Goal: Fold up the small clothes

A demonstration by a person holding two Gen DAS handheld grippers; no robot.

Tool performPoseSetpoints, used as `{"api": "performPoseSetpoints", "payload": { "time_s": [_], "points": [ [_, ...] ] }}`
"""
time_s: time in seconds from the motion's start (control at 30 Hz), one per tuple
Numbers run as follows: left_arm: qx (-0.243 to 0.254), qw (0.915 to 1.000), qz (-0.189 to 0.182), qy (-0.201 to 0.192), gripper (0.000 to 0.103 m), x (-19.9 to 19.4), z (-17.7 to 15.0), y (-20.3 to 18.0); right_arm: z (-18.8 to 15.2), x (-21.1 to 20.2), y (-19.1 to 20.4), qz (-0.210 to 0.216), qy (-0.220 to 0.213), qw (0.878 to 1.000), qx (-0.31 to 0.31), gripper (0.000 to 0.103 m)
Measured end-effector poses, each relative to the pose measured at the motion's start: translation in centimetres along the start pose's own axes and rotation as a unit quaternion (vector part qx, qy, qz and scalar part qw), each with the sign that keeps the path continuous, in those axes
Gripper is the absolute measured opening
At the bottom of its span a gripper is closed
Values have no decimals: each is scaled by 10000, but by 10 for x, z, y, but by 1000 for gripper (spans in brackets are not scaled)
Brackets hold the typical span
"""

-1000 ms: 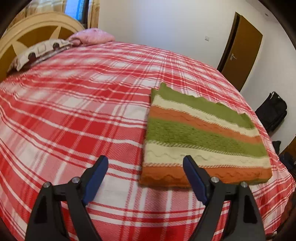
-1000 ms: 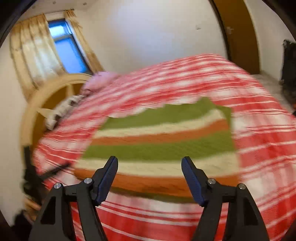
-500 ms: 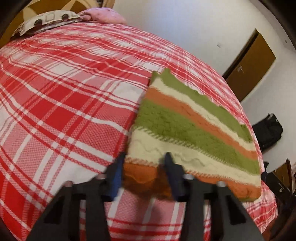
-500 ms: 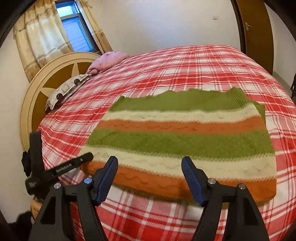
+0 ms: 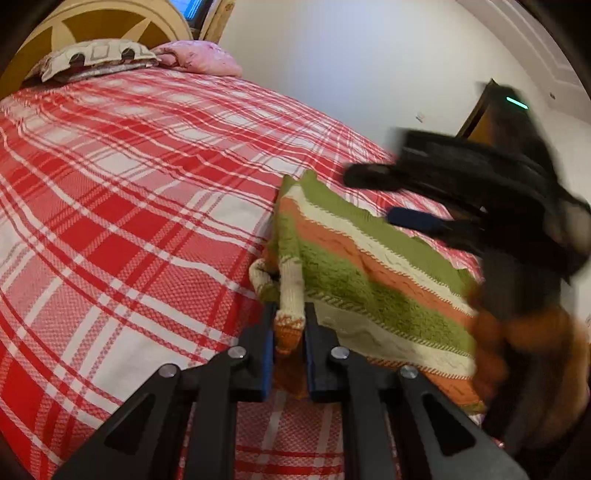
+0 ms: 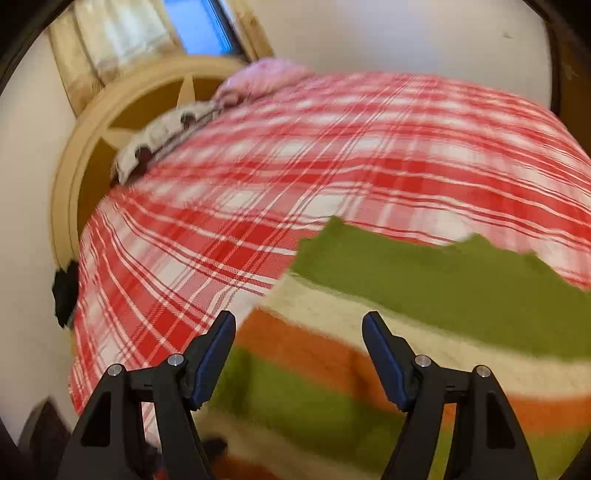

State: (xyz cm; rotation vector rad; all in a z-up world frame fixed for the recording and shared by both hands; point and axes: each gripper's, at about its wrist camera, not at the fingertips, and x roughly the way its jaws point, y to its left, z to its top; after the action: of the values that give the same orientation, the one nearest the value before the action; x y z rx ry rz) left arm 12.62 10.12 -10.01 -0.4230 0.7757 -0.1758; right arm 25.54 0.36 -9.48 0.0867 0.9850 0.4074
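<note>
closing on the near left corner of the striped knit [image 5: 369,280], the left gripper [image 5: 290,332] now pinches an orange-and-cream fold that a second ago lay flat between wide fingers; the corner is lifted and bunched off the plaid bed [image 5: 122,229]. pillows [image 5: 96,61] sit far left by the round headboard [image 5: 92,26]. the right gripper [image 5: 417,219], absent from this view a second ago, is a dark blur over the knit's right side, hiding part of it. from its own camera, the right gripper [image 6: 299,354] has its fingers [image 6: 212,349] wide apart above the knit [image 6: 424,302], gripping nothing.
</note>
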Motion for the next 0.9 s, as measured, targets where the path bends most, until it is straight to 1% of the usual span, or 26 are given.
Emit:
{"api": "performPoseSetpoints", "payload": {
  "time_s": [0.07,0.13,0.17,0.2,0.27,0.33,0.37,0.4,0.43,0.47,0.5,0.53,0.57,0.6,0.63,0.7,0.8,0.9],
  "points": [
    [-31,10000,-18,-33,14,1,-1,2,6,23,14,-79,225,9995,-191,72],
    [-99,9999,-83,-43,14,0,-2,4,7,43,27,-268,370,9975,-531,72],
    [-124,9999,-83,-42,14,-1,-3,5,5,54,34,-402,506,9952,-735,72],
    [-110,9999,-59,-41,14,0,-4,6,1,66,39,-681,604,9912,-957,72],
    [-9,10000,37,-57,14,1,-5,4,-3,75,47,-1013,564,9846,-1306,72],
    [18,10000,44,-20,14,3,-6,4,-7,79,52,-1213,564,9790,-1538,71],
    [2,10000,31,-10,14,3,-6,6,-8,80,53,-1317,558,9763,-1625,67],
    [-16,10000,19,8,14,3,-6,7,-8,79,52,-1401,559,9749,-1639,55],
    [-19,10000,20,21,14,3,-6,8,-5,76,49,-1519,559,9736,-1610,46],
    [-27,10000,32,35,14,2,-6,8,-3,73,44,-1508,561,9753,-1515,34],
    [-13,10000,46,41,14,1,-6,7,1,66,34,-1286,568,9821,-1250,24],
    [45,10000,69,34,14,0,-6,4,4,62,26,-1133,573,9863,-1056,19],
    [96,9999,83,24,14,0,-5,3,6,57,16,-890,576,9912,-790,14],
    [197,9998,93,-5,14,-3,-3,-2,9,50,3,-547,565,9961,-388,12],
    [249,9997,70,-23,14,-5,-2,-5,11,44,-8,-274,536,9982,-83,12],
    [353,9994,33,-9,14,-9,2,-15,11,31,-29,252,396,9976,512,11],
    [565,9984,-75,-25,14,-14,6,-32,10,2,-55,830,144,9900,1133,11],
    [741,9969,-240,-78,14,-21,8,-51,11,-26,-74,1012,-85,9858,1338,10]
  ]
}}
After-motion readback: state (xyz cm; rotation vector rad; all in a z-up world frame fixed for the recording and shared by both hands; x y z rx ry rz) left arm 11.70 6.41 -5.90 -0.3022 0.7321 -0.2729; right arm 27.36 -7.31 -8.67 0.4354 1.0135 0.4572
